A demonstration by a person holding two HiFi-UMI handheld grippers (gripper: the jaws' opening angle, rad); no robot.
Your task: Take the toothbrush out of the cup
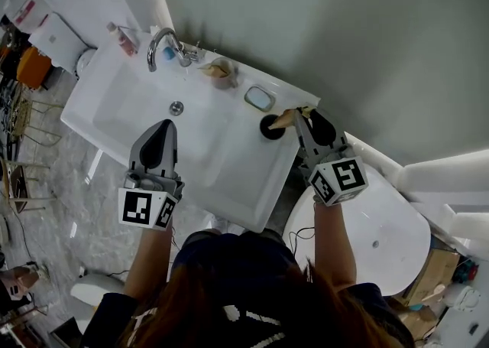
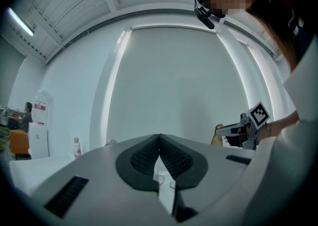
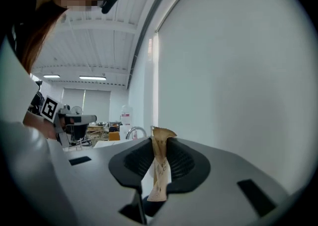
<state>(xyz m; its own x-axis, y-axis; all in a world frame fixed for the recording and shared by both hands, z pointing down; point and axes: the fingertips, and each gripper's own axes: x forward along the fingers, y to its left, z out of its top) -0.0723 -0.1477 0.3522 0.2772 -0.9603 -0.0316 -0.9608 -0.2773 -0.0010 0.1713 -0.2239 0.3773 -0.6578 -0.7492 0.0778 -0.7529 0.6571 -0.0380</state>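
Toothbrush [image 3: 158, 168], paper-wrapped, sits pinched upright in our right gripper [image 1: 300, 115], the black cup [image 1: 267, 132] just under its tips. Left of it our left gripper [image 1: 165, 128] hangs clenched, empty, over the open basin [image 1: 229, 178].

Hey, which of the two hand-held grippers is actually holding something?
The right hand-held gripper: its jaws pinch a tan, paper-wrapped toothbrush. The left hand-held gripper is shut with nothing between its jaws.

The grey left gripper [image 1: 165, 125] and right gripper [image 1: 296, 115] carry black ribbed pads [image 2: 144, 158] and black-and-white marker cubes [image 1: 147, 209], and the person wears dark sleeves [image 1: 107, 316].
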